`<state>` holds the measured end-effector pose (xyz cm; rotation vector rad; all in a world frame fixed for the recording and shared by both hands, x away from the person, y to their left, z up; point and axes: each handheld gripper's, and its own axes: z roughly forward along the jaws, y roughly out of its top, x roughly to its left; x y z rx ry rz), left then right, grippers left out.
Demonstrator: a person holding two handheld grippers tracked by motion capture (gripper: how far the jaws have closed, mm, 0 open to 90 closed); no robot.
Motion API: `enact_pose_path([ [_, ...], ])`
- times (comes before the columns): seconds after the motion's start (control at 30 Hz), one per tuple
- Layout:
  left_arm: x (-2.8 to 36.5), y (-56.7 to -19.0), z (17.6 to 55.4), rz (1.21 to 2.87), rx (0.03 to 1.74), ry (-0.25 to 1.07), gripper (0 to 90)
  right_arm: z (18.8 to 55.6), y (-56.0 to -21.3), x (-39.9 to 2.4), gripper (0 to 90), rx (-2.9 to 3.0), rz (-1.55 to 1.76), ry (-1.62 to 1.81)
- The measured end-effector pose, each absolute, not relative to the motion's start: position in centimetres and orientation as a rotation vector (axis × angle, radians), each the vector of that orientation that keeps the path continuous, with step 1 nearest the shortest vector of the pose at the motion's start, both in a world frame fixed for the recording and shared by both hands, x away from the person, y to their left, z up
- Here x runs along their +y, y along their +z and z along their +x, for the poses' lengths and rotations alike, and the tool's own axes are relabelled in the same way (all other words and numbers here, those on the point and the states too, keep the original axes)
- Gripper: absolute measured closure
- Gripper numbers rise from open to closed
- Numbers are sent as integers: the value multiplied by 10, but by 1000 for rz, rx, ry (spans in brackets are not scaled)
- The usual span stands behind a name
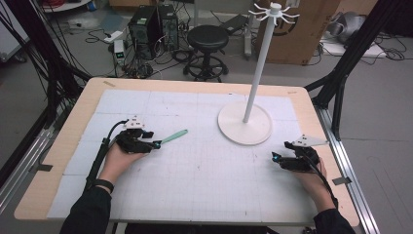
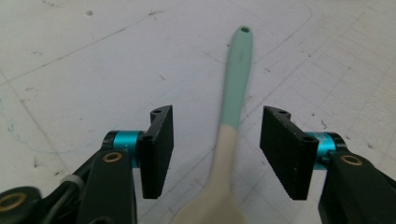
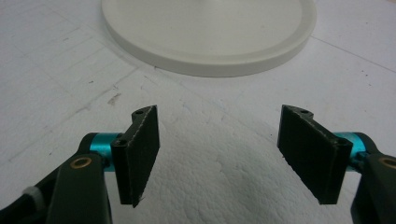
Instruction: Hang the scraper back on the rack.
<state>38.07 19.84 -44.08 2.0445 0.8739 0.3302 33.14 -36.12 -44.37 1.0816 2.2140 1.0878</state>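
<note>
Both jaws of the left gripper (image 2: 216,154) stand apart, one on each side of the spoon (image 2: 229,140). Gaps show between the pads and the spoon, so nothing is held. No earlier look is at hand, so only this much can be told. Jaws of the right gripper (image 3: 218,156) are wide open with nothing between them but the white mat.

From above, the spoon (image 1: 173,137) lies flat on the mat at the left part of the table (image 1: 68,126). Its green handle points away from the left gripper (image 1: 155,144), toward the stand. Its pale end is by the jaws.

That stand (image 1: 244,124) is white, with a round flat base and a tall thin pole with hooks on top. It sits on the far right part of the mat. The right gripper (image 1: 275,157) rests low near the table's right edge, close to the base.

A white mat (image 1: 195,170) with thin grid lines covers the wooden table. It has small dark marks on it.

Behind the table is a grey floor with a black stool (image 1: 208,48), computer boxes (image 1: 152,27), many cables and a big cardboard box (image 1: 297,31).
</note>
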Motion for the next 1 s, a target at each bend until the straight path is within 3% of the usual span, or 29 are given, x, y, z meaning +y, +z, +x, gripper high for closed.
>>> enact_pose_path([
  [0.5,190,-445,378,2164,799,397,682,331,-444,-360,290,2219,1078,1085],
  [0.6,184,-444,375,2207,760,434,774,331,-444,-360,291,2225,1083,1084],
  [1.0,183,-443,376,2186,812,412,809,332,-444,-360,295,2224,1069,1084],
])
